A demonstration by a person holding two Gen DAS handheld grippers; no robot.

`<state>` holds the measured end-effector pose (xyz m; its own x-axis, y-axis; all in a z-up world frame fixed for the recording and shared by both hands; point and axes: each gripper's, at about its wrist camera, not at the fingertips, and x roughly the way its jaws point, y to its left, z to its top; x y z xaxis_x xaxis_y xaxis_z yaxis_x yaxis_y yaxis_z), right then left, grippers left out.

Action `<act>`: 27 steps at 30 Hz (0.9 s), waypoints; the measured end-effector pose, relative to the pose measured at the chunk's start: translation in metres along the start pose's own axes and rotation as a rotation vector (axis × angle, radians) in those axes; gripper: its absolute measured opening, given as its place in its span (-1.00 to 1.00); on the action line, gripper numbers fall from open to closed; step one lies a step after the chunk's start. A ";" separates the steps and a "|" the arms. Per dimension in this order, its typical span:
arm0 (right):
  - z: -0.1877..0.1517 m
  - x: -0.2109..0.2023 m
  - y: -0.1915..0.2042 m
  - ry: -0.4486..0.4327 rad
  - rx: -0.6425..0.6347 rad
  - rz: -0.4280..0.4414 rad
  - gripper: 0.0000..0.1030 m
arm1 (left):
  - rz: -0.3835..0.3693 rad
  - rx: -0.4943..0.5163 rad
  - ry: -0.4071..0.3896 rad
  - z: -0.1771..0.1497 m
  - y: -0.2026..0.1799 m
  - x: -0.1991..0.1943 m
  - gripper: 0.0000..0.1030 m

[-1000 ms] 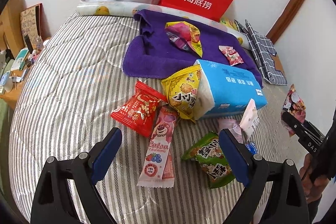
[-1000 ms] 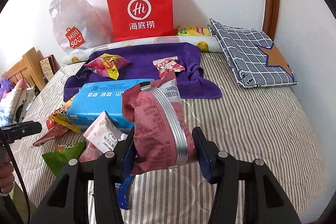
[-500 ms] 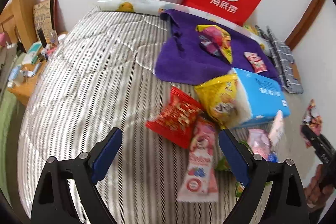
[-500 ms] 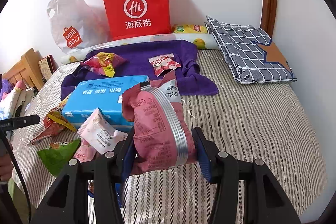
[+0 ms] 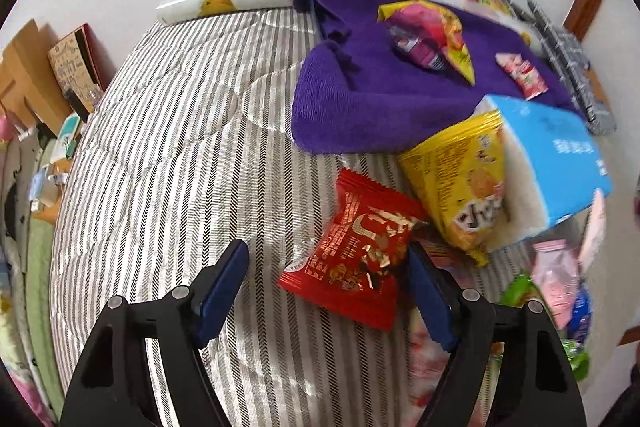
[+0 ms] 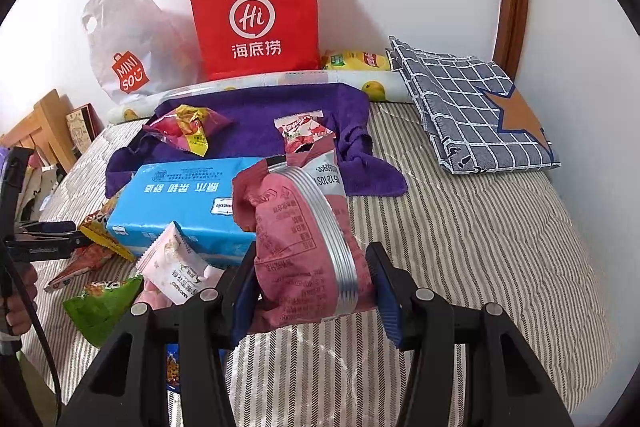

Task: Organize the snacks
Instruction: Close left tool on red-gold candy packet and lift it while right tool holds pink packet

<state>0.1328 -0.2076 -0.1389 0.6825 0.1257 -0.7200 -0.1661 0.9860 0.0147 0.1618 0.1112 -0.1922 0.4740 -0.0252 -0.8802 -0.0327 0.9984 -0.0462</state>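
The right wrist view alone shows the right gripper point(image 6: 312, 283) clamped on a pink snack bag point(image 6: 298, 247), held upright at lower centre of the frame above the striped bed point(image 6: 480, 247). The left wrist view alone shows the left gripper point(image 5: 326, 287) with fingers spread wide and nothing between them; the red snack packet point(image 5: 356, 255) lies on the bed just ahead, nearer the right-hand finger point(image 5: 428, 299).
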 end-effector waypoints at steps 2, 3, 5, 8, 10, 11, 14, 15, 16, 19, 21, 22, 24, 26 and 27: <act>-0.001 0.001 0.000 0.003 -0.001 0.000 -0.04 | 0.008 0.007 -0.001 -0.001 -0.001 0.003 0.49; -0.001 0.002 0.001 0.005 -0.002 0.000 -0.04 | 0.020 0.017 -0.010 -0.002 -0.003 0.003 0.45; -0.001 0.002 0.002 0.007 -0.003 0.002 -0.04 | 0.028 0.036 -0.024 -0.003 -0.006 0.002 0.27; 0.000 0.001 0.004 0.004 -0.009 0.005 -0.04 | 0.034 0.049 -0.044 -0.006 -0.007 -0.001 0.05; 0.000 -0.003 0.007 -0.003 -0.013 0.011 -0.04 | 0.034 0.049 -0.061 -0.008 -0.006 -0.006 0.04; 0.000 -0.004 0.007 -0.006 -0.015 0.013 -0.04 | 0.038 0.045 -0.068 -0.008 -0.006 -0.009 0.04; -0.002 -0.009 0.010 -0.013 -0.018 0.020 -0.04 | 0.039 0.023 -0.076 -0.011 -0.001 -0.018 0.04; -0.003 -0.011 0.010 -0.016 -0.016 0.024 -0.04 | 0.038 0.016 -0.078 -0.011 0.001 -0.021 0.04; -0.003 -0.012 0.011 -0.017 -0.014 0.026 -0.04 | 0.038 0.007 -0.080 -0.013 0.002 -0.026 0.04; -0.005 -0.016 0.012 -0.021 -0.008 0.033 -0.04 | 0.031 -0.021 -0.087 -0.016 0.007 -0.037 0.04; -0.006 -0.019 0.014 -0.023 -0.008 0.034 -0.04 | 0.017 -0.037 -0.091 -0.020 0.008 -0.044 0.04; -0.006 -0.019 0.015 -0.022 -0.009 0.031 -0.04 | 0.007 -0.038 -0.093 -0.022 0.007 -0.049 0.04; -0.007 -0.020 0.015 -0.019 -0.010 0.031 -0.04 | 0.000 -0.038 -0.100 -0.025 0.004 -0.056 0.04; -0.007 -0.022 0.015 -0.021 -0.011 0.034 -0.04 | -0.006 -0.034 -0.114 -0.027 -0.001 -0.064 0.04; -0.007 -0.024 0.015 -0.023 -0.012 0.034 -0.04 | -0.010 -0.032 -0.119 -0.028 -0.004 -0.068 0.04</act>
<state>0.1089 -0.1964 -0.1263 0.6924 0.1620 -0.7031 -0.1980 0.9797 0.0308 0.1048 0.1077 -0.1453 0.5754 -0.0272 -0.8174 -0.0549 0.9959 -0.0717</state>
